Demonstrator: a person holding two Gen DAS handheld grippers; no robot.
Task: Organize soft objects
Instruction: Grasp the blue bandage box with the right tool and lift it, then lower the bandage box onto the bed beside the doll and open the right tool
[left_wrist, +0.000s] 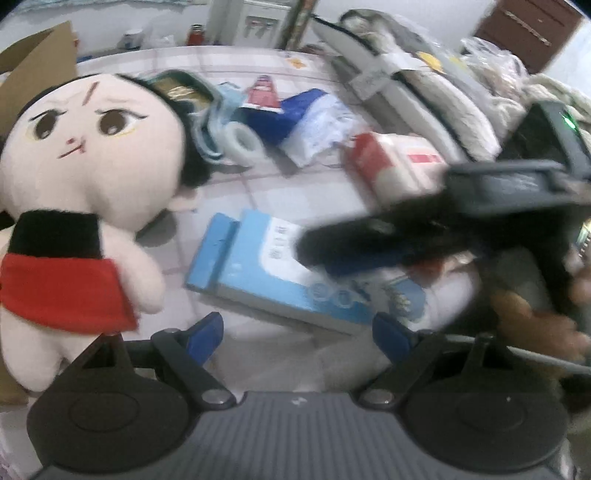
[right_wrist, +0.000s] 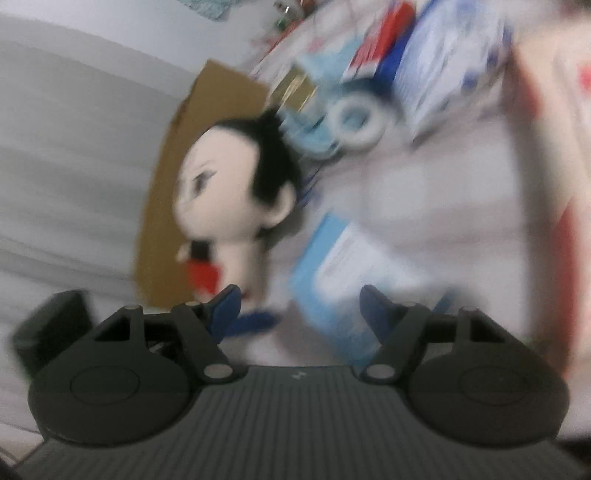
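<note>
A plush doll (left_wrist: 92, 147) with a pale face, black hair and a red and black outfit stands upright at the left, against a cardboard box (left_wrist: 40, 59). My left gripper (left_wrist: 299, 332) is open just right of the doll's legs, with nothing between its blue pads. A flat light-blue box (left_wrist: 266, 273) lies on the floor beyond it. My right gripper (left_wrist: 332, 251) reaches in from the right over that box, blurred. In the right wrist view, the right gripper (right_wrist: 300, 302) is open and empty, with the doll (right_wrist: 229, 192) ahead to the left.
On the tiled floor lie a roll of tape (left_wrist: 243, 138), a blue and white plastic bag (left_wrist: 310, 118) and a red and white pack (left_wrist: 391, 162). Bagged bedding (left_wrist: 424, 74) is piled at the back right. The cardboard box (right_wrist: 207, 110) stands behind the doll.
</note>
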